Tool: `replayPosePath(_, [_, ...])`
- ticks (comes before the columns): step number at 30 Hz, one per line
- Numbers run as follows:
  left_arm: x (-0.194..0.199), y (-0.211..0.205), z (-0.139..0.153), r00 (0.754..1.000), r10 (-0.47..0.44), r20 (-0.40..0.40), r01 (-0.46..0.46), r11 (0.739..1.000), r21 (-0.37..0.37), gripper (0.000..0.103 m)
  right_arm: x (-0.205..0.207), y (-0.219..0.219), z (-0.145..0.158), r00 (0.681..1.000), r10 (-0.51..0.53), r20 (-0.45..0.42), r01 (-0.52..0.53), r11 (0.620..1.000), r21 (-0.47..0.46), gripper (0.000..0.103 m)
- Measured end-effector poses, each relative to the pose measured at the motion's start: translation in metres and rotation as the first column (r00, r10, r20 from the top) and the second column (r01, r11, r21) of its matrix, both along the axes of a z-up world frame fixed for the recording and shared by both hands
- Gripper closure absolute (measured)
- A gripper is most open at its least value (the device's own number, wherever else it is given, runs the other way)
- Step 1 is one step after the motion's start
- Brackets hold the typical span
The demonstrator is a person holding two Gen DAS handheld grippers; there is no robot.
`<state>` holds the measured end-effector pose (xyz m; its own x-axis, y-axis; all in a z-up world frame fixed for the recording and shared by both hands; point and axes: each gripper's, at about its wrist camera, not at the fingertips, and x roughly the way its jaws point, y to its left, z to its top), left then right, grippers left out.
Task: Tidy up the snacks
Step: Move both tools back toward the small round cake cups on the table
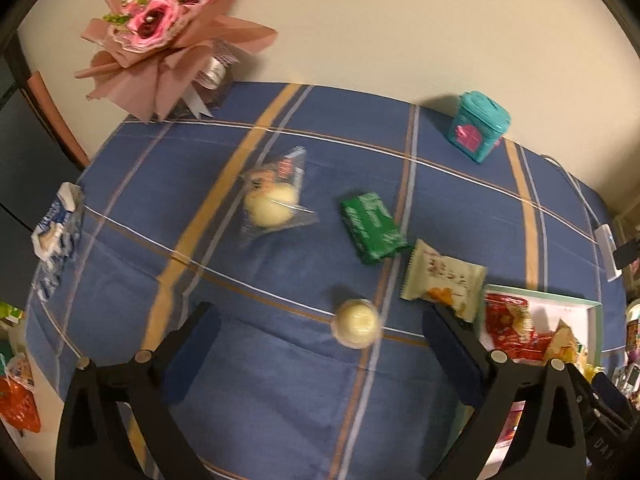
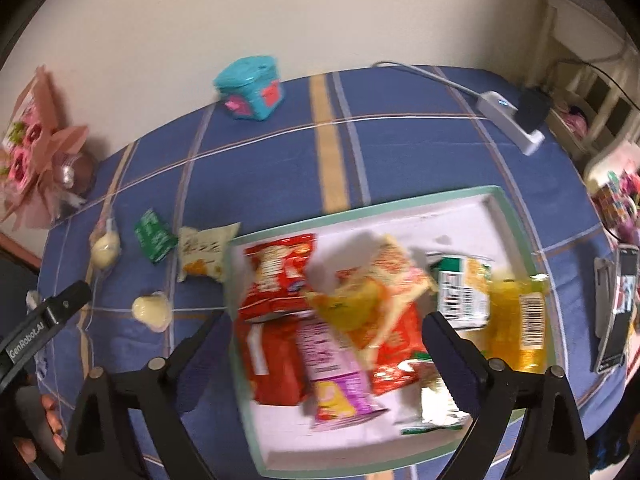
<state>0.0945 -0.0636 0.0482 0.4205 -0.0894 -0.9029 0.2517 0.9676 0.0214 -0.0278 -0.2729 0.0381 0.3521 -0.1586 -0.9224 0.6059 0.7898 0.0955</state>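
Left hand-held gripper [image 1: 320, 360] released, above round snack [image 1: 357, 323].
I see it just ahead between the fingers (right hand-held gripper [image 2: 326, 360] also released, farther).

Warm, yellowish indoor light, moderately dim. The wall [image 1: 400, 20] is evenly lit and cream-toned. Both views are smeared by motion blur: print on the green packet [image 1: 372, 226] is unreadable, and the packets in the tray [image 2: 516, 224] run together. The tin [image 1: 480, 126] casts a soft shadow leftward onto the wall; the round sweet [image 1: 357, 323] throws a faint one up-left on the surface [image 1: 280, 400]. Fisheye bending curves the surface's stripes, and black vignette fills every corner. The yellow packet [image 2: 516, 320] shows mild glare.
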Motion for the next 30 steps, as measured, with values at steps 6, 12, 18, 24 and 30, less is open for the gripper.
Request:
replayPosePath(6, [0.015, 0.035, 0.002, 0.998, 0.059, 0.006, -0.059, 0.998, 0.008, 0.002, 0.027, 0.039, -0.003, 0.996, 0.087, 0.000, -0.087, 0.996, -0.008, 0.005])
replayPosePath(12, [0.032, 0.077, 0.008, 0.991, 0.131, 0.018, -0.131, 0.991, -0.012, 0.002, 0.046, 0.069, -0.010, 0.988, 0.153, -0.011, -0.153, 0.988, -0.008, 0.005])
replayPosePath(18, [0.044, 0.106, 0.004, 0.984, 0.178, 0.003, -0.177, 0.983, -0.038, 0.002, 0.061, 0.088, -0.016, 0.983, 0.186, 0.003, -0.186, 0.983, -0.002, 0.005])
replayPosePath(24, [0.051, 0.108, -0.011, 0.986, 0.160, -0.043, -0.163, 0.984, -0.067, 0.002, 0.075, 0.102, -0.022, 0.978, 0.206, 0.023, -0.206, 0.979, -0.001, 0.005])
replayPosePath(30, [0.054, 0.094, -0.034, 0.987, 0.122, -0.108, -0.130, 0.989, -0.070, 0.002, 0.087, 0.108, -0.039, 0.977, 0.215, 0.000, -0.215, 0.977, 0.016, 0.006])
